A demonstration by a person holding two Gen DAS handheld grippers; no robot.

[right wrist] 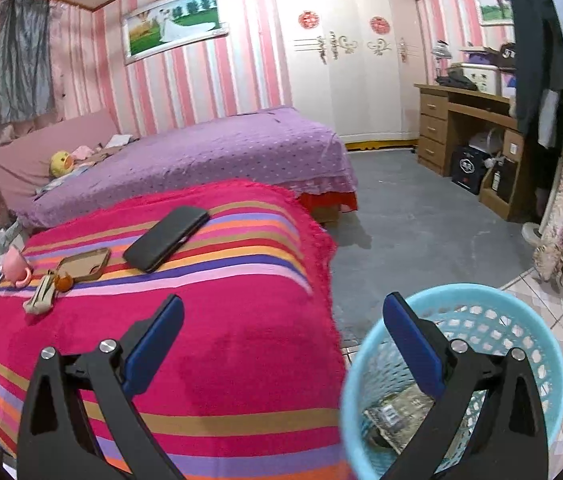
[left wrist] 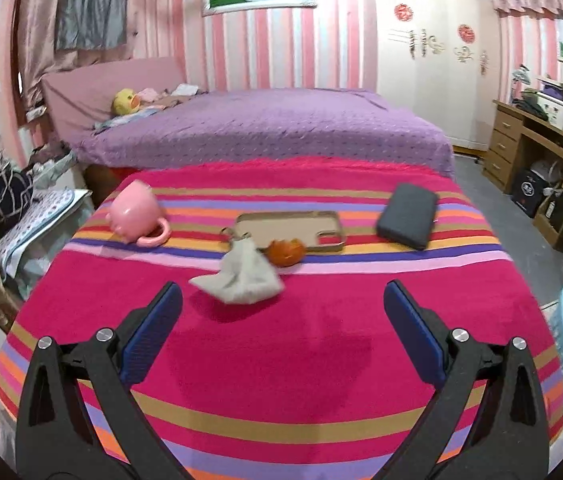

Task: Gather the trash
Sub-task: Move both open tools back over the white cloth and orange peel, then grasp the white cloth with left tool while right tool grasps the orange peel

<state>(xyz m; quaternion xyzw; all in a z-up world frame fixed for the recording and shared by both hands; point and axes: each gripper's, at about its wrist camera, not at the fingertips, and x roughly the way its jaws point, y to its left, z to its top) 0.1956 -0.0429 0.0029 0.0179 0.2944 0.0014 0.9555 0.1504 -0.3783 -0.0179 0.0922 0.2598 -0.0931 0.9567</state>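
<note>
A crumpled white tissue lies on the striped pink cloth, with a piece of orange peel just behind it. My left gripper is open, a short way in front of the tissue, holding nothing. In the right wrist view the tissue and the orange peel show far left. My right gripper is open and empty, hanging over the table's right edge and the rim of a light blue basket. A crumpled wrapper lies in the basket.
On the cloth sit a tipped pink mug, a tan phone case and a dark wallet. A purple bed stands behind the table. A wooden desk lines the right wall beyond bare grey floor.
</note>
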